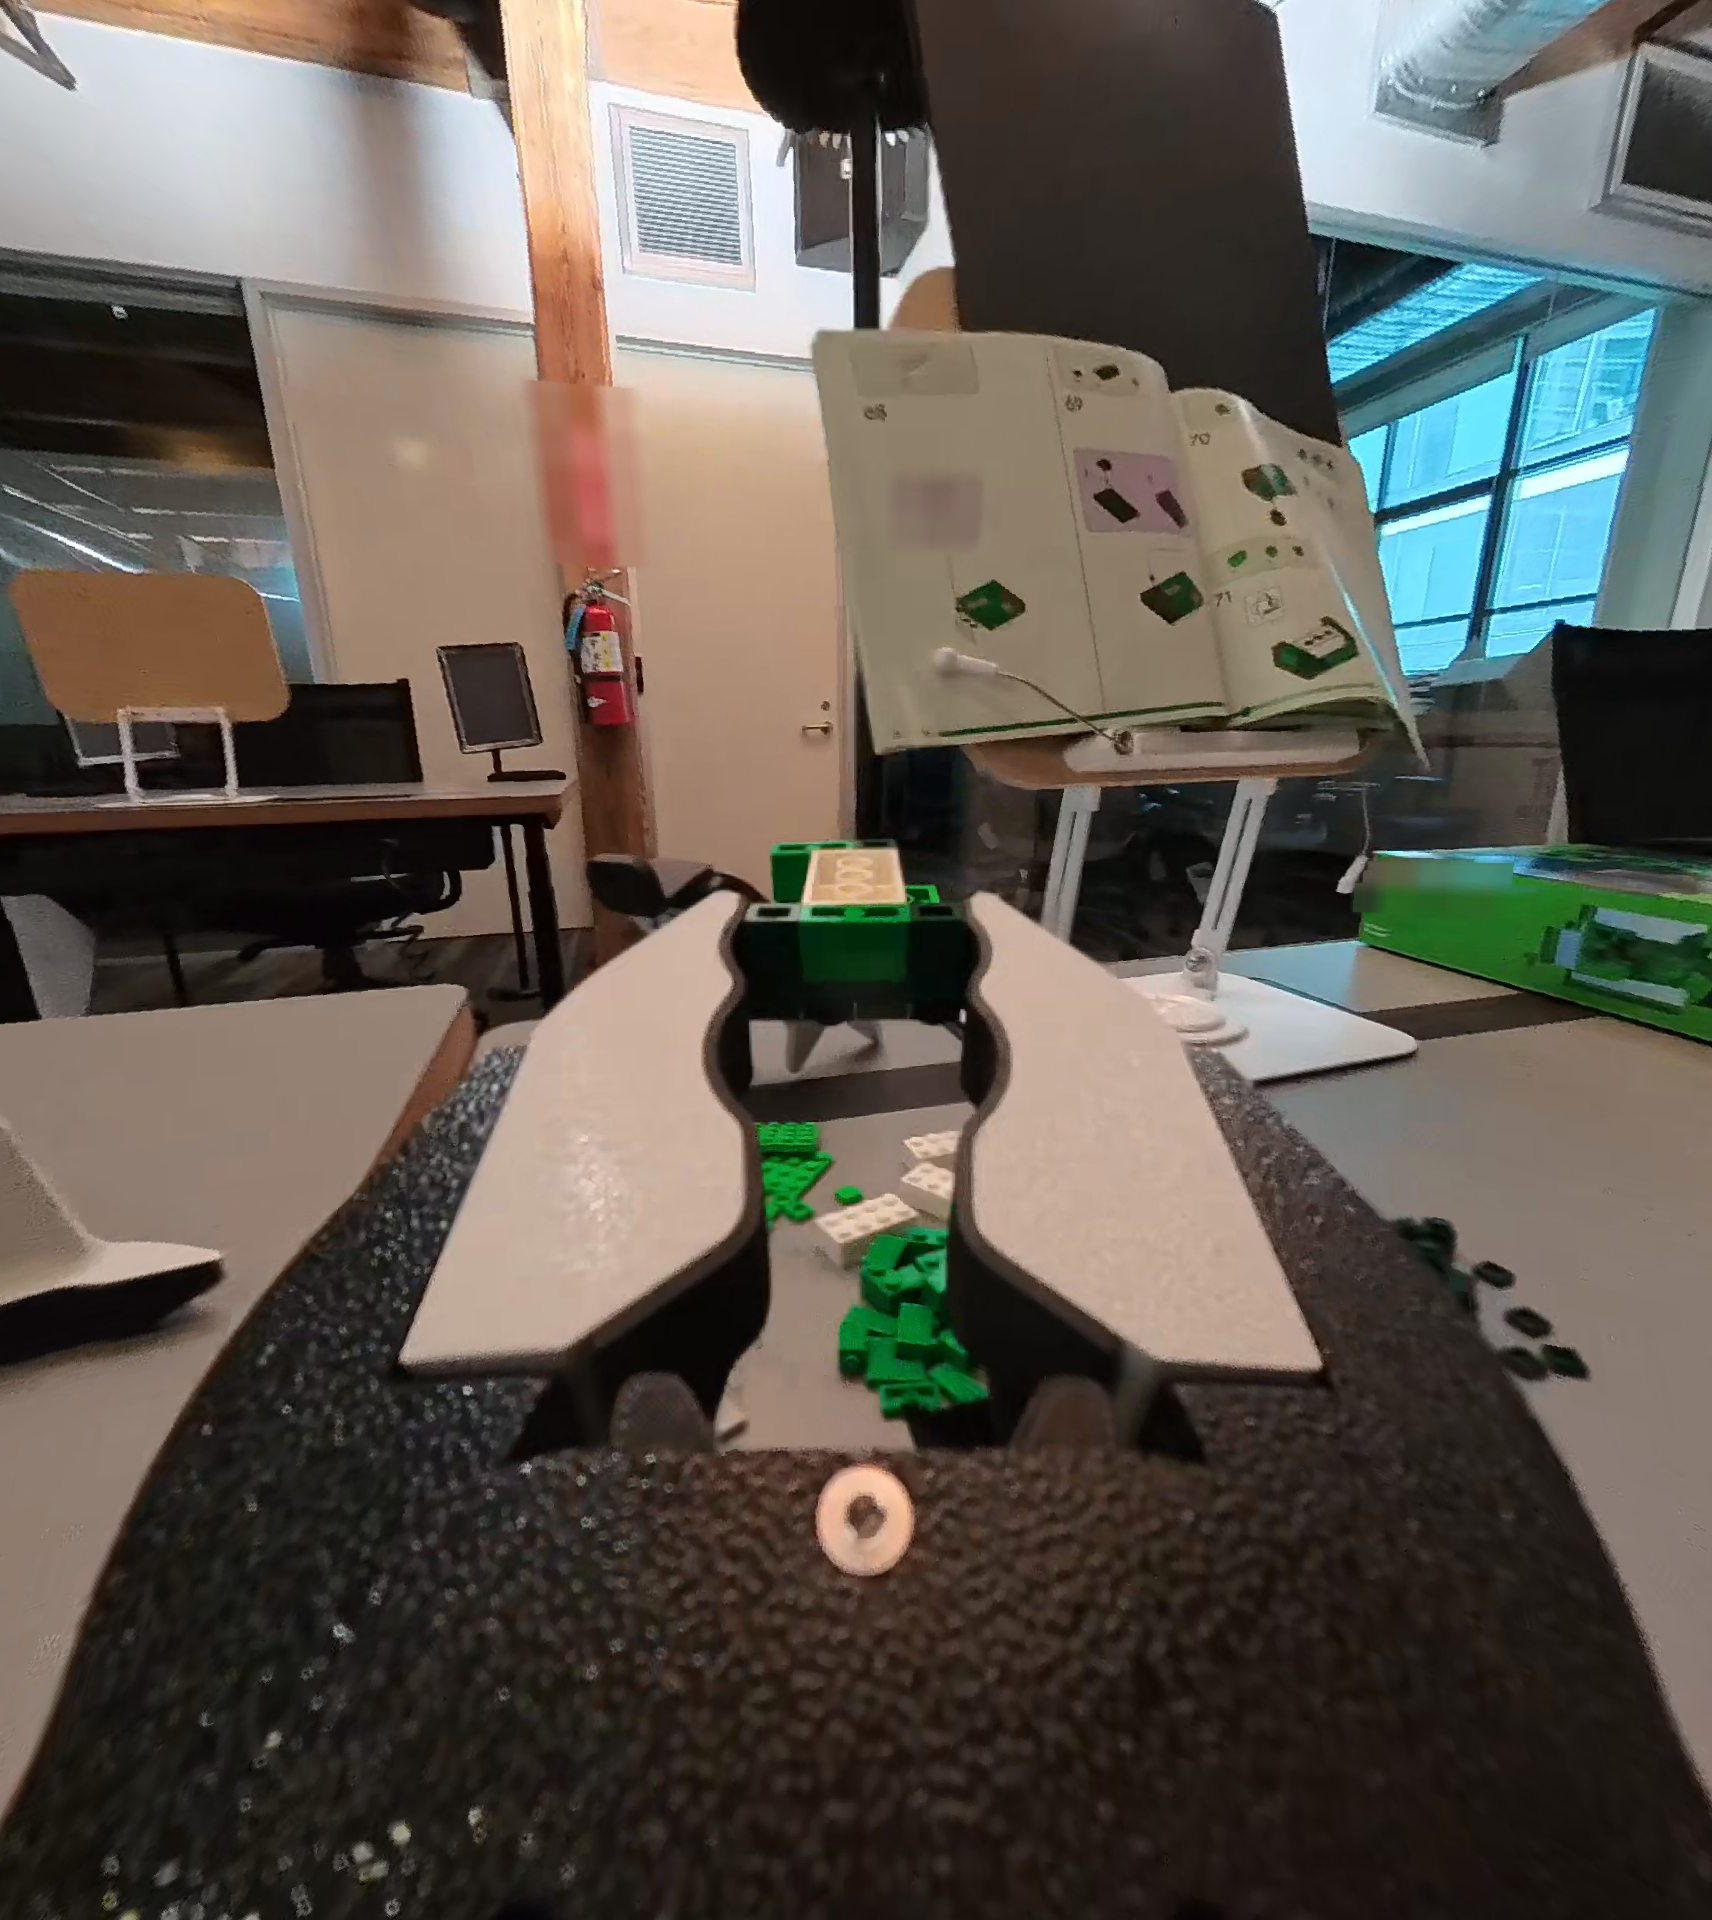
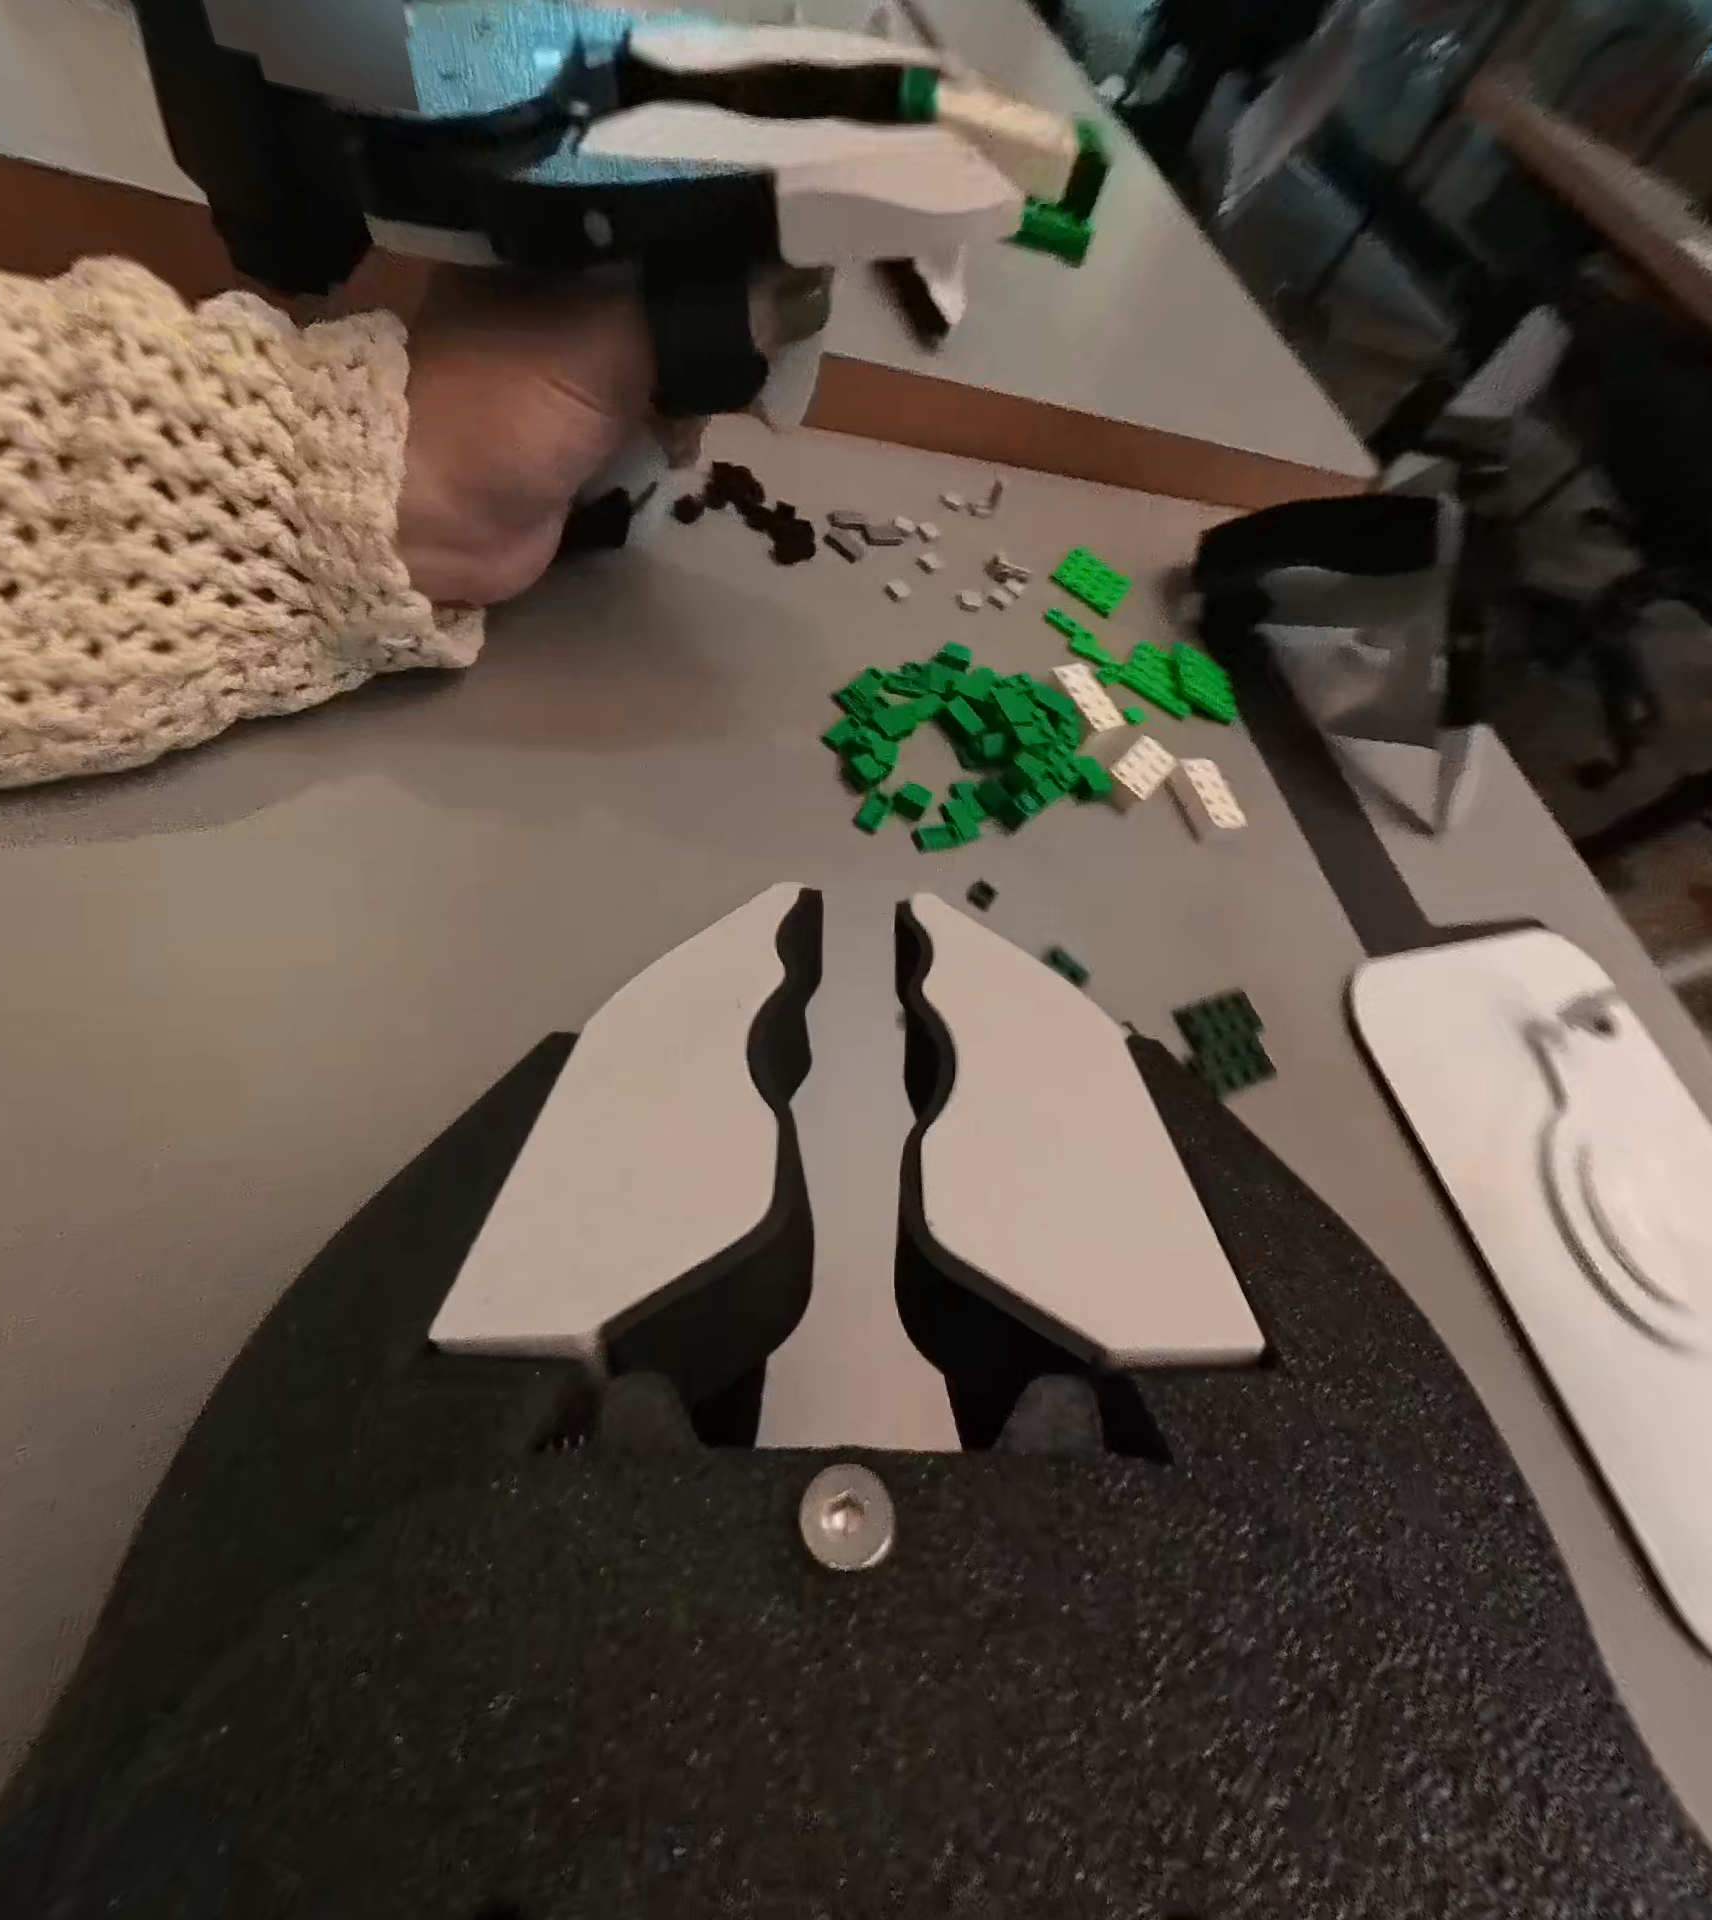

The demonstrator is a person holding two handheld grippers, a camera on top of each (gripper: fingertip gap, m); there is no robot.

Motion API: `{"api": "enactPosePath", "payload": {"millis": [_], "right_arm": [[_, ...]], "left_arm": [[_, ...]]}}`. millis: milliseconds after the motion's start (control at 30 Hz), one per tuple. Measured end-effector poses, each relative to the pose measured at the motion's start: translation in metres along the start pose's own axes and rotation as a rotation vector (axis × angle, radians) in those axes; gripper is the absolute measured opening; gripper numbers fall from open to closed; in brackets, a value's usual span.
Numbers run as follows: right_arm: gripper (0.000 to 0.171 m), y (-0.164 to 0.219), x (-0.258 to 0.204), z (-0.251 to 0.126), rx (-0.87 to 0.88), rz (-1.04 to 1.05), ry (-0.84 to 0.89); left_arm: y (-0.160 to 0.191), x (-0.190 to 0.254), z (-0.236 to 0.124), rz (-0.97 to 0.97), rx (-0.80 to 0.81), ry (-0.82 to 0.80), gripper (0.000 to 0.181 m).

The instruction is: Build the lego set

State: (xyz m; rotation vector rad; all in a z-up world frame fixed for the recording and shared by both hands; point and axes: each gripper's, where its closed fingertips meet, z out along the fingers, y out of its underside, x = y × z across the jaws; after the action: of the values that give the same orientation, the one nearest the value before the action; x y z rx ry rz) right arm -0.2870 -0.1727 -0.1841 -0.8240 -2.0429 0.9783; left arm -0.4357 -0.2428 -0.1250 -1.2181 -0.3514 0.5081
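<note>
Left wrist view looks level across the surface (image 1: 1454,1195) toward the far room; right wrist view tilts down close over it. Both share the green brick pile (image 1: 909,1320) (image 2: 966,738).

An open-plan office, loft-style. Marked by grey desks (image 1: 1558,1195) with wood edging, a dark office chair (image 1: 1662,738) by large windows (image 1: 1496,520), glass partitions (image 1: 52,520), a red fire extinguisher (image 1: 603,665) on a timber post (image 1: 561,208), wall vents (image 1: 686,197), exposed ductwork (image 1: 1454,62) overhead, and a small framed sign (image 1: 490,698) on a far table (image 1: 228,805).
</note>
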Motion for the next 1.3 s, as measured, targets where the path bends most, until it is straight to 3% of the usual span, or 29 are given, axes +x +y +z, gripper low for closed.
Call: {"api": "enactPosePath", "payload": {"millis": [167,267,400,500,867,1033,1300], "right_arm": [[0.008,-0.005,-0.007,0.063,-0.108,-0.076,-0.247],[0.01,0.007,0.003,0.088,-0.158,-0.247,-0.254],[0.016,0.002,-0.01,0.093,-0.096,-0.308,-0.503],[0.017,0.004,-0.001,0.099,-0.171,-0.312,-0.599],[0.017,0.034,0.012,0.121,-0.438,-0.507,-0.713],[0.008,0.033,0.015,0.125,-0.439,-0.541,-0.701],[0.013,0.038,0.02,0.127,-0.464,-0.593,-0.638]], "left_arm": [[-0.006,-0.024,-0.006,-0.055,0.026,-0.061,0.036],[-0.003,-0.029,-0.006,-0.111,0.022,-0.062,0.036],[-0.004,-0.02,-0.002,-0.134,0.025,-0.03,0.036],[-0.005,-0.013,0.001,-0.109,0.018,-0.007,0.036],[-0.002,-0.016,0.002,-0.2,0.021,0.009,0.036],[0.0,-0.003,0.006,-0.204,0.002,0.066,0.036],[0.002,-0.001,0.007,-0.217,-0.003,0.078,0.036]]}}
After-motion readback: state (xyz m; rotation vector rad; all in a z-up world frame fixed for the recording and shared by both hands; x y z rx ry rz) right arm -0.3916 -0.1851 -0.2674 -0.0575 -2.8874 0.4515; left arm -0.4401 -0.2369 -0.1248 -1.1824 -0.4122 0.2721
